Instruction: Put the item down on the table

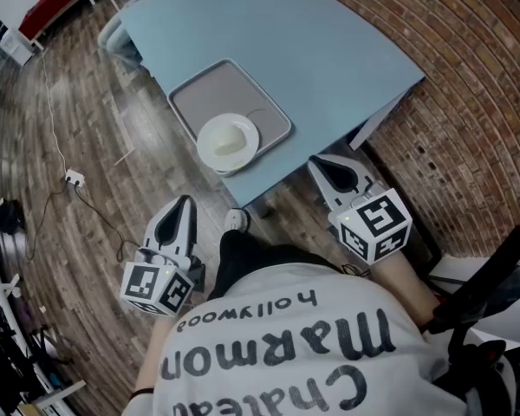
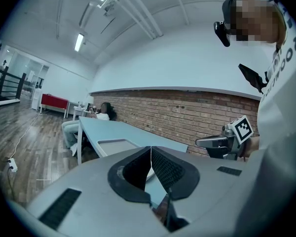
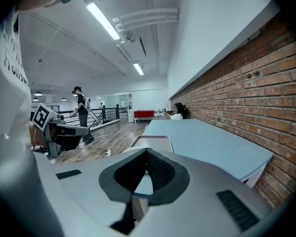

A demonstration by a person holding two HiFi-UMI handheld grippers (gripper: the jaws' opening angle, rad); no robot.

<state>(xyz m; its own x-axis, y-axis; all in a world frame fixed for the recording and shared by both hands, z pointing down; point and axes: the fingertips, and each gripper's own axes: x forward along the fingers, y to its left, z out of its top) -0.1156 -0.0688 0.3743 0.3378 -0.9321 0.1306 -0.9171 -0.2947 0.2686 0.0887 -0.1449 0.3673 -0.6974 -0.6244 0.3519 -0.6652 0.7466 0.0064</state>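
Note:
A white plate with a pale item on it sits on the near end of a grey tray, at the near corner of a light blue table. My left gripper hangs over the floor, short of the table and to the left; its jaws are shut with nothing in them. My right gripper is just off the table's near edge, right of the plate, jaws together and empty. The tray lies ahead of both grippers.
A brick wall runs along the table's right side. A power strip and cable lie on the wooden floor at left. A seated person is at the table's far end. Another person stands far off by a railing.

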